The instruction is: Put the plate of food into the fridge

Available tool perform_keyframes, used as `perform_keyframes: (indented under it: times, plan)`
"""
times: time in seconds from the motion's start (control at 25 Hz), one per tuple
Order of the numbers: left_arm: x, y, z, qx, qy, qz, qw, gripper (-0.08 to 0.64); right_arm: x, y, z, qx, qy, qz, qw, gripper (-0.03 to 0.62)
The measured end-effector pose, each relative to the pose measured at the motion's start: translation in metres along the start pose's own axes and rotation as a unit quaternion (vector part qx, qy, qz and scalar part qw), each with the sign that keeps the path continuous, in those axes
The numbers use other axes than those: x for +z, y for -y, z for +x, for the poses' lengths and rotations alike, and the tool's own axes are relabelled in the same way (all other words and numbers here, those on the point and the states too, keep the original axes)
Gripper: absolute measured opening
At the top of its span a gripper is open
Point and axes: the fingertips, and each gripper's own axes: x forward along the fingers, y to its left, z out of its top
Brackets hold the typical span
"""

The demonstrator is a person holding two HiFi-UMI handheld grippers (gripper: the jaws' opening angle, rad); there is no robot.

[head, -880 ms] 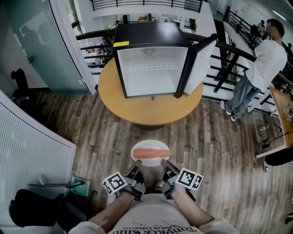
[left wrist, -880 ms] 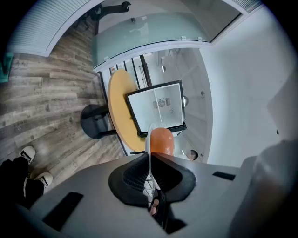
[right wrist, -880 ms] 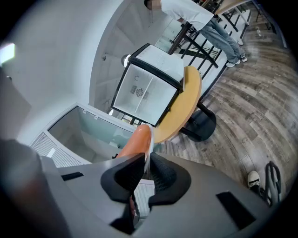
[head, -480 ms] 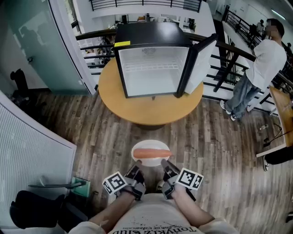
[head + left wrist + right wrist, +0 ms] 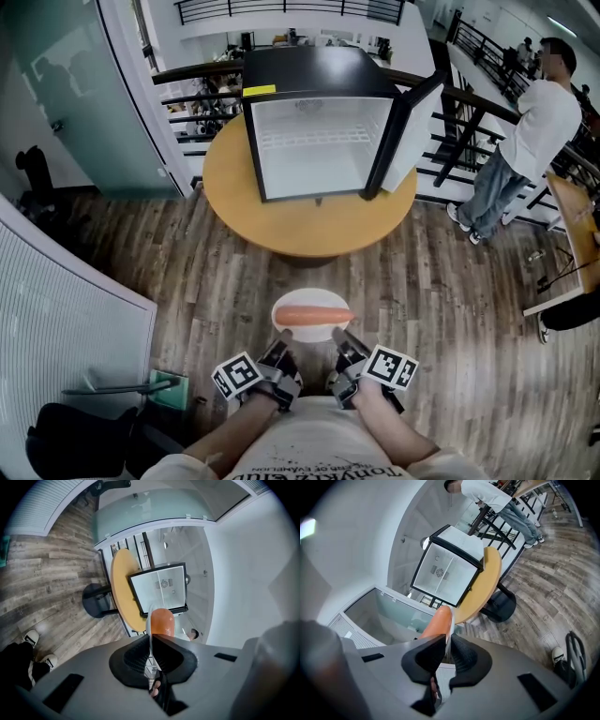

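fridge (image 5: pixel 319 122) drifted slightly right since earlier. plate (image 5: pixel 291 307) of food (image 5: pixel 312 315) mid-air, well short of it, left gripper (image 5: pixel 284 338) and right gripper (image 5: pixel 339 337) clamped on its rim. risk: tilt rolls food off.

Office mezzanine: glass partition (image 5: pixel 66 84), black railings (image 5: pixel 300 9), wood floor (image 5: pixel 225 272).

The only lettering I find is the print across my shirt (image 5: pixel 314 466), upside down to the head camera and cut by the picture's edge; I cannot read it surely. A yellow label (image 5: pixel 260 91) sits on the top front edge of the fridge (image 5: pixel 319 66), its print too small to read. My left cube (image 5: pixel 235 376) and right cube (image 5: pixel 389 367) carry black-and-white square patterns only.
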Motion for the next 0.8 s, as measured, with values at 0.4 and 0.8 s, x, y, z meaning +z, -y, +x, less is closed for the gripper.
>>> perform_keyframes:
  times: [0.4,0.8]
  plan:
    - [0.018,-0.006,-0.008,-0.006,-0.019,-0.002,0.9998,0.032,-0.013,-0.011,0.012,-0.009,0.014,0.001,1.0,0.052]
    - [0.042,-0.009,0.028,0.001,-0.012,-0.007,0.9999,0.032,0.016,-0.004,0.047,-0.004,0.009,0.007,1.0,0.051]
